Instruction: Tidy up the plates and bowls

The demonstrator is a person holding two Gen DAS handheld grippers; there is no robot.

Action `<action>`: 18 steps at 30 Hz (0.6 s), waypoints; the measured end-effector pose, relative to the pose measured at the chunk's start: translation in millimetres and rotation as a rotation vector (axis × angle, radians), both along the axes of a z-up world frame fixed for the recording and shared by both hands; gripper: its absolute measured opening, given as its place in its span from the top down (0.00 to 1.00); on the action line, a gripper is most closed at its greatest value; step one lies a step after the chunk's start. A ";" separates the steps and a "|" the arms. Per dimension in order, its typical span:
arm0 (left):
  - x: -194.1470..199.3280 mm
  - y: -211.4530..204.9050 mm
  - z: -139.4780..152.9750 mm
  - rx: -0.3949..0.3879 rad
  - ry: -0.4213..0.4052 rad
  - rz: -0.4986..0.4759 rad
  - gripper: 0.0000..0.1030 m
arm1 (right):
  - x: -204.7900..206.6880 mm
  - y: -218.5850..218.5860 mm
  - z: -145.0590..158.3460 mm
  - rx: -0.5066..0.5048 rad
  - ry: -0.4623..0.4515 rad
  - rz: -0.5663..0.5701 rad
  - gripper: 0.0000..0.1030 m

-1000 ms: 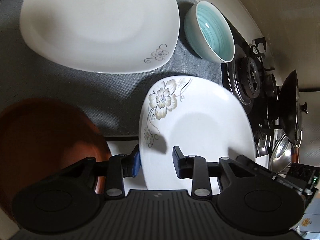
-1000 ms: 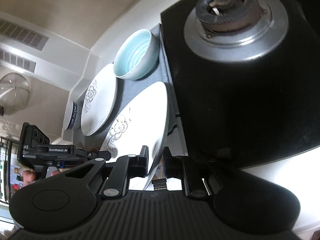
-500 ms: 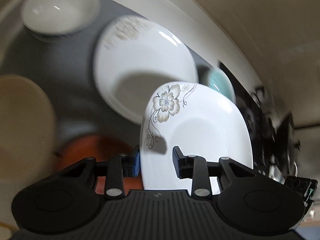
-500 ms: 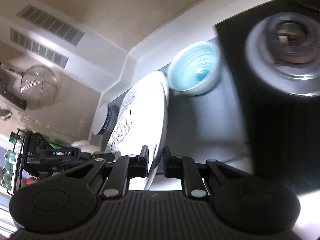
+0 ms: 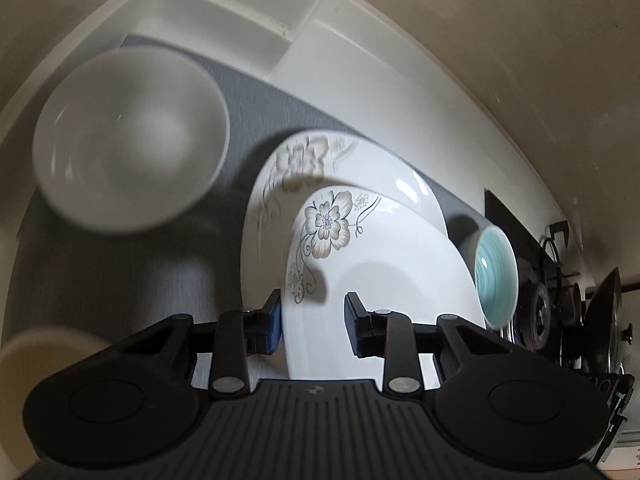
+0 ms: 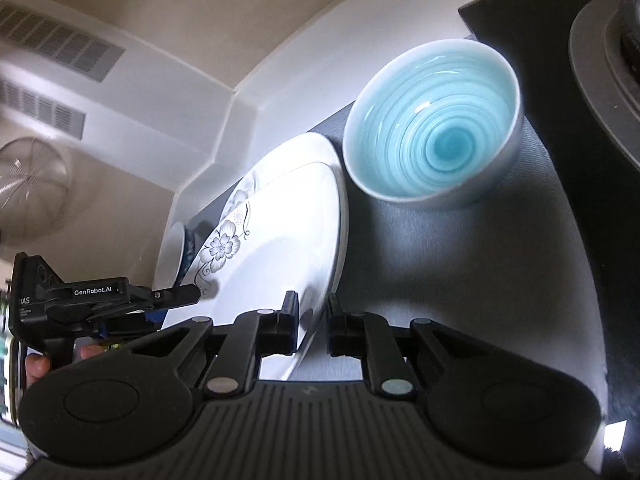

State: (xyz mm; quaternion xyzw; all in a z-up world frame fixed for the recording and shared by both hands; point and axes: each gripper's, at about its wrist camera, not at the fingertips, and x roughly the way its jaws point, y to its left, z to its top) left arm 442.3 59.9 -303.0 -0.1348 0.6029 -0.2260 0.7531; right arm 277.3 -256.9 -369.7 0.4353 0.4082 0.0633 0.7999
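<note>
A white plate with a flower print is held by both grippers, tilted above a second flowered plate that lies on the grey mat. My left gripper is shut on its near rim. My right gripper is shut on its opposite rim; the left gripper shows there too. A turquoise bowl stands on the mat to the right of the plates. A white bowl stands at the back left.
A gas stove lies right of the mat, with a black pan beyond it. A cream dish shows at the lower left. The white wall corner bounds the back. A mesh strainer hangs at the left.
Both grippers have carried the flowered plate away from the stove, to the back left, until it hangs over the second flowered plate. The brown dish has left the left wrist view.
</note>
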 end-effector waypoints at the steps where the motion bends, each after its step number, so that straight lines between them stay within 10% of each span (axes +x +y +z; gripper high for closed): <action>1: 3.7 -1.6 -0.8 0.004 -0.005 0.002 0.68 | 3.5 1.0 -1.8 0.003 0.002 -0.006 0.86; 18: 33.9 -3.5 -24.0 0.002 0.036 0.025 0.69 | 23.5 4.6 -10.9 0.056 0.003 -0.120 0.87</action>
